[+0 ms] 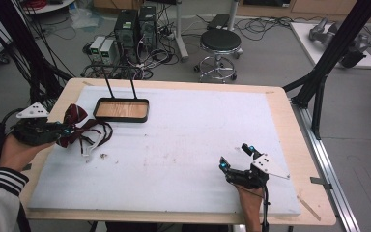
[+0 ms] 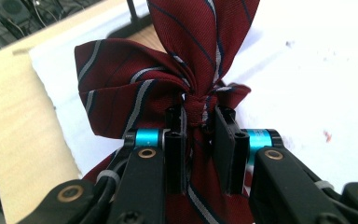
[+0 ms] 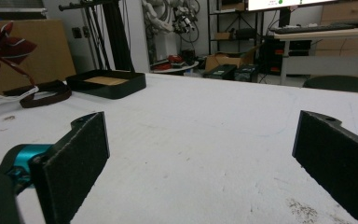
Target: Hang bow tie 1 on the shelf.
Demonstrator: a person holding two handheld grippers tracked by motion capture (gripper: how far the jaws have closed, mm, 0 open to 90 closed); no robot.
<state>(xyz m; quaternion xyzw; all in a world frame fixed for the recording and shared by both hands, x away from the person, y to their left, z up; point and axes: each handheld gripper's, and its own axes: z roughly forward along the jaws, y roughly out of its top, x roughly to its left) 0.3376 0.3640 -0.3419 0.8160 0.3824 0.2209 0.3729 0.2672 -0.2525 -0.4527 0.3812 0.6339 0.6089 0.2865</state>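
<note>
While the left gripper (image 1: pixel 60 131) pinches the bow tie (image 2: pixel 186 88) at the mat's (image 1: pixel 183 150) left edge, the right gripper (image 1: pixel 235 159) sits wide open, loads of bare mat between them.

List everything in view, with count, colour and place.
bow tie: one, dark red with grey stripes, left side of the mat, pinched at its knot
strap: one, dark with white ends, trailing from the bow tie onto the mat
tray: one, black with a wood-coloured floor, far left of the mat
mat: one, white, covering the table
table: one, light wood
stool: one, black seat, on the floor beyond the table
left gripper: black, shut on the bow tie
right gripper: black, open, low over the mat's near right
</note>
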